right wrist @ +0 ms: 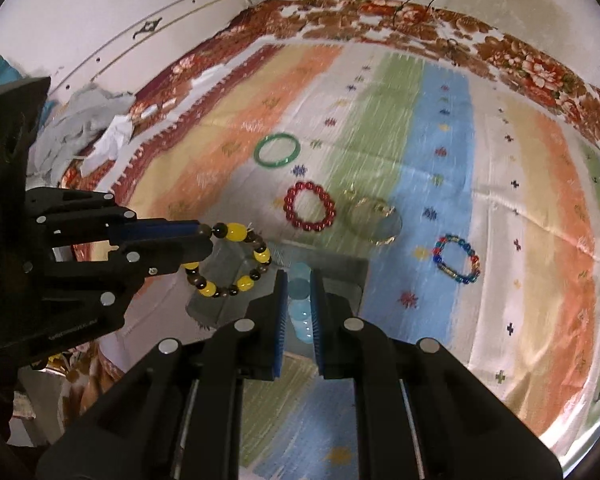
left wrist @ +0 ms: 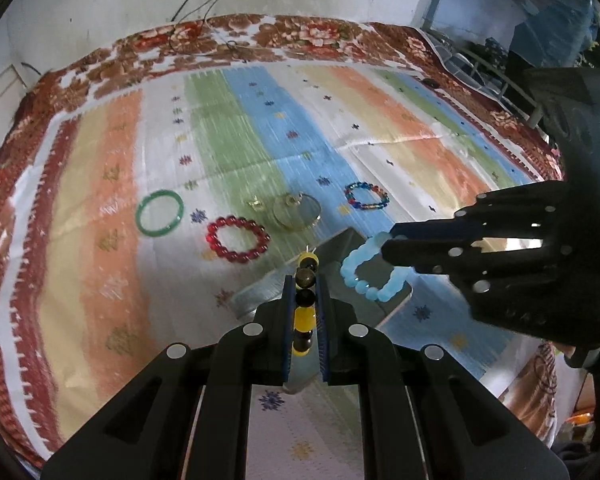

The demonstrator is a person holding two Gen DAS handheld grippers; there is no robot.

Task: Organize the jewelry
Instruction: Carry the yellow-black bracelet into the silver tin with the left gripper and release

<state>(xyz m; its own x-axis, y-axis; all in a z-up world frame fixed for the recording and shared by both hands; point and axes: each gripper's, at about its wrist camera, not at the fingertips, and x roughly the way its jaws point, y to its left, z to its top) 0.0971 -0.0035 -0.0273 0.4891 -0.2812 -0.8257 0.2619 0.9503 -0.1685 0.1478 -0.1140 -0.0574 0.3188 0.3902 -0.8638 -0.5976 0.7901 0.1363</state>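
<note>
Above striped cloth, left gripper pinches yellow-brown bracelet.

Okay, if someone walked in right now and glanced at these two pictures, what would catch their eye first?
Probably the two bracelets held up over the grey tray: the left gripper pinches a yellow and brown bracelet, and the right gripper pinches a light blue bracelet. Next, the striped cloth, where a green bangle, a red bracelet and a multicoloured bracelet lie apart.
</note>
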